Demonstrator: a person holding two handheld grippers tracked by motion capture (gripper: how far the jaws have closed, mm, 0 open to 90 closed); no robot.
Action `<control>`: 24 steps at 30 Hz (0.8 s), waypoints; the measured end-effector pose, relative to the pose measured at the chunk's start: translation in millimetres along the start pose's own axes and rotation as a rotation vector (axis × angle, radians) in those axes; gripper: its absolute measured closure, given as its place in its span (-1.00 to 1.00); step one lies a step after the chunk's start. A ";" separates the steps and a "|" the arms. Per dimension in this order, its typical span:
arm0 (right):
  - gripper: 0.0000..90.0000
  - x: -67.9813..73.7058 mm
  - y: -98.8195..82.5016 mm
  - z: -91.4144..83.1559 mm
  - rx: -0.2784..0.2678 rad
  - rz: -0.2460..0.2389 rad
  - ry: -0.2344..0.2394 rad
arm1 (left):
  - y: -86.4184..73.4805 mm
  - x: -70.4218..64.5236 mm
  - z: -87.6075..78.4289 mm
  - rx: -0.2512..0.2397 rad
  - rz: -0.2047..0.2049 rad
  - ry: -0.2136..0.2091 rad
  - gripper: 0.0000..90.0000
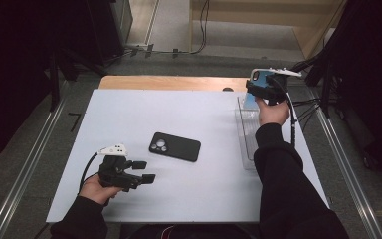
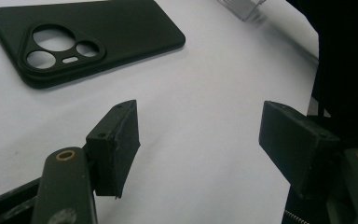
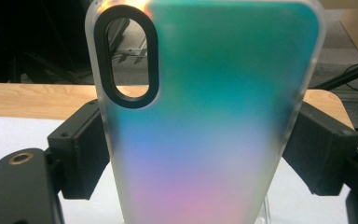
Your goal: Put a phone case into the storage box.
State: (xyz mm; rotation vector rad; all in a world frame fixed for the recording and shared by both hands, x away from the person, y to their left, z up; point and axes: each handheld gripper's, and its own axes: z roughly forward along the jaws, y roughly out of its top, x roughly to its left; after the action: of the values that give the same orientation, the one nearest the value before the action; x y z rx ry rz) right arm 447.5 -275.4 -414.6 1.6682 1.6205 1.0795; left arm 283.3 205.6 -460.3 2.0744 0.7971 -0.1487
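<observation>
Your right tongs (image 3: 200, 154) clamp the light, flexy, slick gradient phone case (image 3: 205, 116) by its long edges over the tabletop's (image 1: 129, 124) far right corner, so squeeze gently; left tongs (image 2: 200, 144) open, empty.

A frosted phone case (image 3: 205, 130) fading teal to pink stands upright, clamped by its side edges.

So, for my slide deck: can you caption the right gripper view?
Right gripper clamps an iridescent translucent phone case upright by its side edges, above the white table.
</observation>
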 end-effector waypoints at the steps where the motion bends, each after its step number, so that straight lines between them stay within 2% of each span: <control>1: -0.68 0.6 -1.1 2.4 0.001 0.000 -0.012 | 0.1 0.0 0.0 0.003 0.001 0.000 -0.35; 5: -0.68 2.7 -4.8 10.6 -0.010 -0.014 -0.037 | 0.1 0.7 0.3 0.004 0.000 -0.003 -0.35; 16: -0.68 2.4 -16.1 32.8 -0.008 -0.007 -0.071 | 0.2 1.3 -0.3 -0.001 -0.002 -0.008 -0.35; 21: -0.68 1.5 -20.0 38.7 0.002 0.011 -0.060 | 0.2 1.7 0.1 -0.002 -0.003 -0.009 -0.35; 24: -0.68 2.3 -22.9 41.5 0.005 -0.001 -0.067 | 0.4 1.5 -0.1 0.000 -0.002 -0.008 -0.35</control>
State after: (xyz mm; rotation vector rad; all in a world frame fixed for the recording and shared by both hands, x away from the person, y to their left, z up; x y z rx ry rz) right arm 470.6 -265.3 -454.8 1.6889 1.5819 1.0089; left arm 284.6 206.2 -460.6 2.0717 0.7938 -0.1583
